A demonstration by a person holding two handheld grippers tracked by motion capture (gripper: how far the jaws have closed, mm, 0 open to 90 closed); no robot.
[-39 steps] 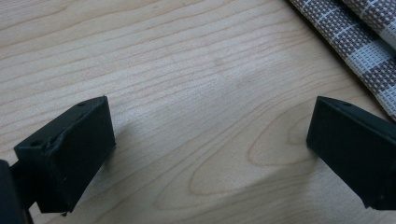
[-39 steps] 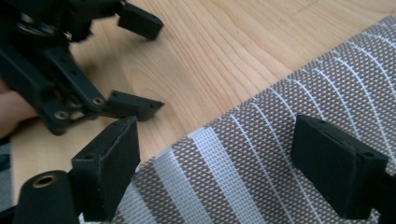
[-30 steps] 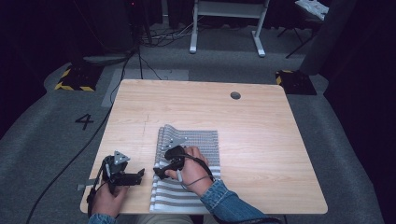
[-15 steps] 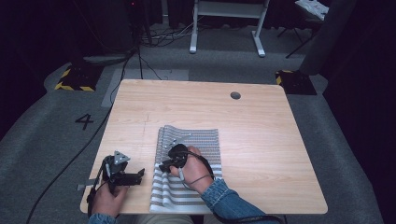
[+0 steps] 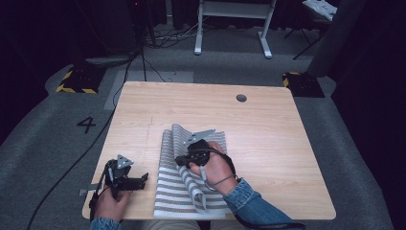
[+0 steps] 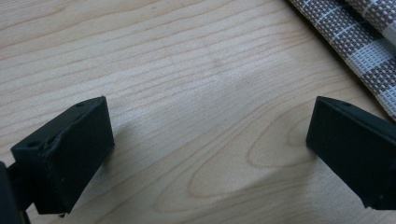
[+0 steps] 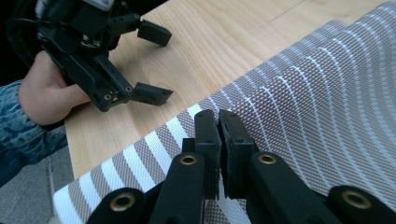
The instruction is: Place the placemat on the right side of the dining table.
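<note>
Progress: folding looks partly done; the grey-and-white striped woven cloth [image 5: 189, 184] is lying rumpled at the near middle of the light wooden table [image 5: 268, 134], one fold raised, edges not yet squared.
Right gripper [image 7: 218, 122]: jaws pressed together, a pinch of the cloth's fold apparently caught between them, sitting over the cloth's middle.
Left gripper [image 5: 135, 181]: jaws standing wide apart, holding nothing, hovering over bare wood just beside the cloth's left edge.
Left to do: probably carrying the fold over and flattening.

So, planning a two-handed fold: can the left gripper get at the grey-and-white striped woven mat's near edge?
Probably yes: the left gripper is open, with bare wooden table between it and the mat.
</note>
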